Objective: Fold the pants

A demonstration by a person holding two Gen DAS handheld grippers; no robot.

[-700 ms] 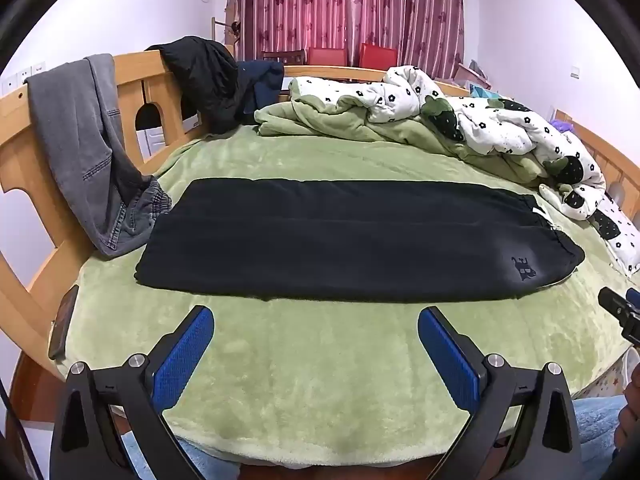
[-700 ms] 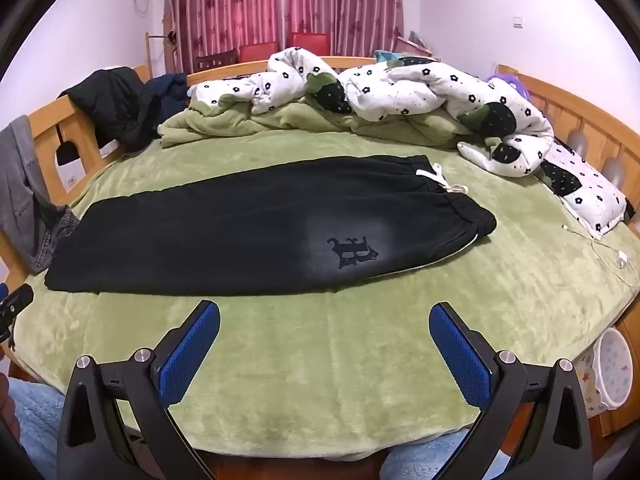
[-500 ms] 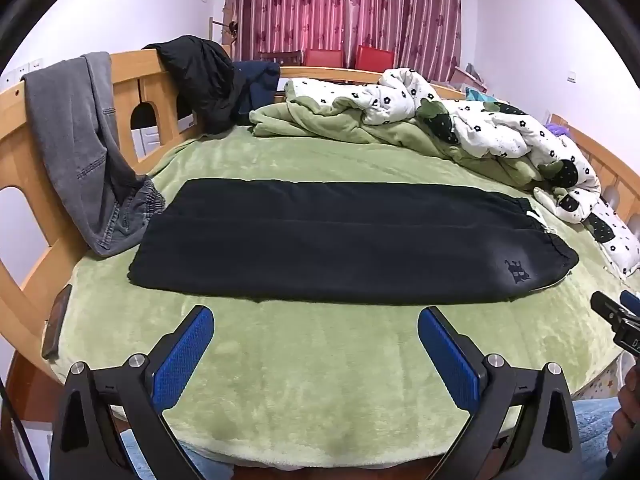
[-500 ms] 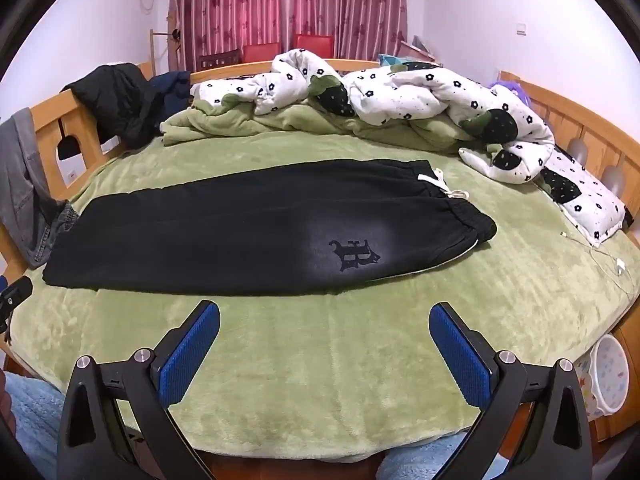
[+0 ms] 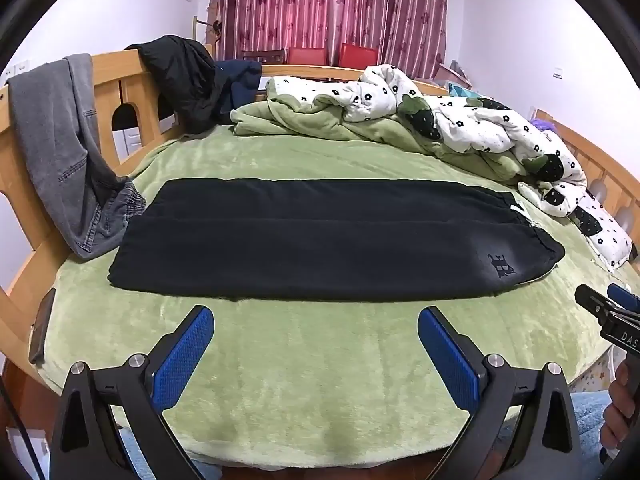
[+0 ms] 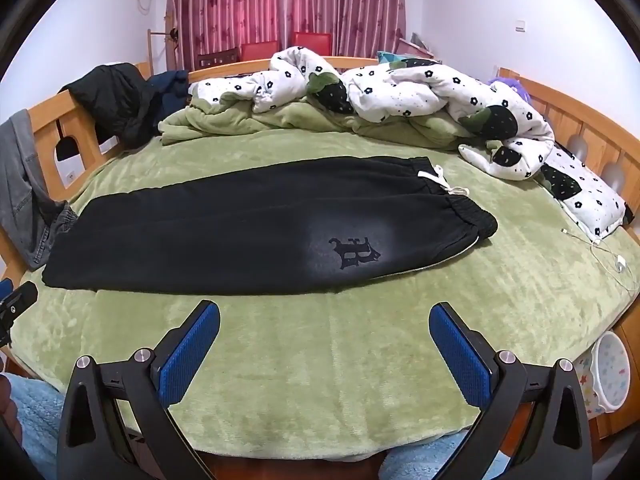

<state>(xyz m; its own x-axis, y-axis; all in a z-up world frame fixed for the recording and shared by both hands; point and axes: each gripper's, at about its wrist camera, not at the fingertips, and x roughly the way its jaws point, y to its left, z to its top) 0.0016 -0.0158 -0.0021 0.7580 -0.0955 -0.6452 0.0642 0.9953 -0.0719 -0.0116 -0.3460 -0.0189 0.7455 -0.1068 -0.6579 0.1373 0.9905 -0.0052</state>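
From the left wrist view, the left gripper (image 5: 315,330) hangs over the near edge of the green blanket (image 5: 320,380) with its blue pads (image 5: 182,364) spread wide and nothing between them. The black pants (image 5: 332,240) lie flat at 12 o'clock from the jaws, stretched crosswise, legs one over the other, waistband at 2 o'clock. Grey jeans (image 5: 64,148) drape over the wooden bed frame (image 5: 116,76) at 10 o'clock. The right gripper (image 5: 610,312) pokes in at 3 o'clock.

From the right wrist view, the right gripper (image 6: 325,328) is likewise released, its jaws wide and empty above the blanket (image 6: 320,360). The pants (image 6: 256,236) lie at 12 o'clock, their printed logo (image 6: 354,252) just ahead, their white drawstring (image 6: 440,178) at 1 o'clock. A flowered quilt (image 6: 420,92) is heaped beyond them.
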